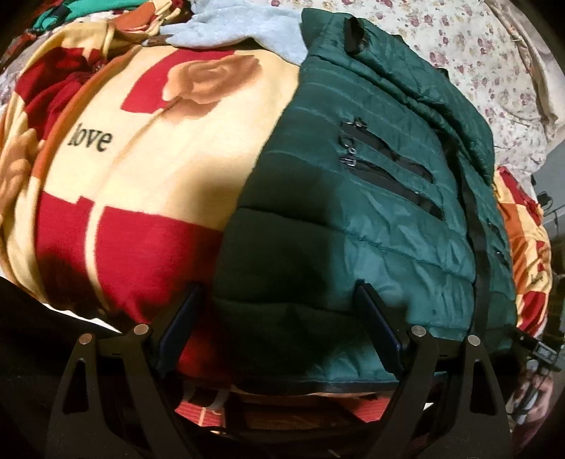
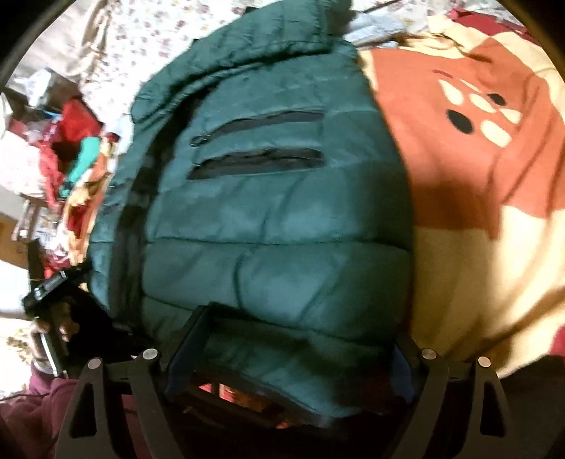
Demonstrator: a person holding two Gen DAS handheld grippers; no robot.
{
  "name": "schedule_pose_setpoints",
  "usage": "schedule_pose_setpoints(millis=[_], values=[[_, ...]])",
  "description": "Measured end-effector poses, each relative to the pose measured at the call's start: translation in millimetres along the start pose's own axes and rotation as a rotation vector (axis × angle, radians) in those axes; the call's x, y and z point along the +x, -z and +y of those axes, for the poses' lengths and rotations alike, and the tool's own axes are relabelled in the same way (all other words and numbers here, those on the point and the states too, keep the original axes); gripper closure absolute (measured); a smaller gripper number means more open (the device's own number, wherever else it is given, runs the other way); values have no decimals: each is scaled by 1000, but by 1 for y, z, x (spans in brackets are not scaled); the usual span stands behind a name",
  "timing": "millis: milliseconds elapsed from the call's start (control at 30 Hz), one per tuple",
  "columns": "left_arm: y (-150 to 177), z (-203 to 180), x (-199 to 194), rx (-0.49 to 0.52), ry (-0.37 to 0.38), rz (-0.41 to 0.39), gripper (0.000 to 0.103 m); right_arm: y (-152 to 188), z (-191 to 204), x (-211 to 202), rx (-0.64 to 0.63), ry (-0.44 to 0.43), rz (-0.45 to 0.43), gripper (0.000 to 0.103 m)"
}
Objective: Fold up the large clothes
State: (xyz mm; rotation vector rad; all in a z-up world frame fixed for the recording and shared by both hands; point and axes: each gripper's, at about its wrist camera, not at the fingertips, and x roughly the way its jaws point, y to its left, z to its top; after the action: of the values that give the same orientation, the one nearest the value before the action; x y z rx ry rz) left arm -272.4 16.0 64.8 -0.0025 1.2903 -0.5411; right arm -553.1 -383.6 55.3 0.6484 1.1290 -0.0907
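Note:
A dark green quilted jacket point(image 1: 370, 219) lies spread on a patterned blanket, with two black zip pockets on its front. It also fills the middle of the right wrist view point(image 2: 268, 219). My left gripper point(image 1: 279, 296) is open, its fingers straddling the jacket's near left hem corner where it meets the blanket. My right gripper point(image 2: 303, 328) is open, its fingers either side of the jacket's near hem. Neither holds the cloth. The other gripper and a hand point(image 2: 53, 310) show at the left of the right wrist view.
A cream, red and orange blanket point(image 1: 141, 169) with roses and the word "love" covers the bed. A light grey garment point(image 1: 247, 31) lies at the far end. A floral sheet point(image 1: 476, 53) lies beyond the jacket. Cluttered items point(image 2: 70, 148) sit off the bed's left side.

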Motion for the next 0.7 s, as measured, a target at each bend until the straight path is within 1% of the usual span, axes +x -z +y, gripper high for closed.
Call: schedule_pose_setpoints(millis=[100,167,200,233,267,333,367,400,433,467,500,533,567,600,667,700], values=[[2,-4,3,2,10,9,16,1,0,1,10,-17,-12,16],[1,-6,3,6,7,9,16,-1,5,-10,2,-80,-47,17],[1,-6,3,6,5,9,16,-2,5,-15,-12,-95,-57,17],[1,-7,4,3,2,9,16,-4,8,-17,-34,-93,-63,17],[1,-7,4,1,-2,8,16,-4,10,-15,-46,-71,-57,17],[3,-8,4,1,-9,1,16,-3,11,-7,-48,-49,-37,16],[3,-8,4,2,-11,-3,16,-3,11,-3,-49,-39,-31,19],[4,-8,4,3,-12,-6,16,-2,12,1,-57,-24,-26,32],[5,-8,4,3,-13,-6,16,-2,12,3,-69,-3,-26,37],[5,-8,3,5,-16,-7,18,-3,13,5,-81,11,-29,50],[5,-9,2,6,-17,-11,33,-4,15,3,-98,26,-39,67],[6,-11,-2,16,-25,-18,45,-4,16,-2,-111,40,-56,74],[6,-15,-7,39,-42,-31,67,-5,18,-10,-130,51,-78,79],[6,-17,-12,59,-56,-47,78,-7,18,-18,-151,53,-100,81],[5,-23,-24,92,-78,-92,88,-12,27,-33,-198,58,-149,81],[4,-27,-30,105,-81,-111,89,-15,32,-38,-217,59,-170,81]])
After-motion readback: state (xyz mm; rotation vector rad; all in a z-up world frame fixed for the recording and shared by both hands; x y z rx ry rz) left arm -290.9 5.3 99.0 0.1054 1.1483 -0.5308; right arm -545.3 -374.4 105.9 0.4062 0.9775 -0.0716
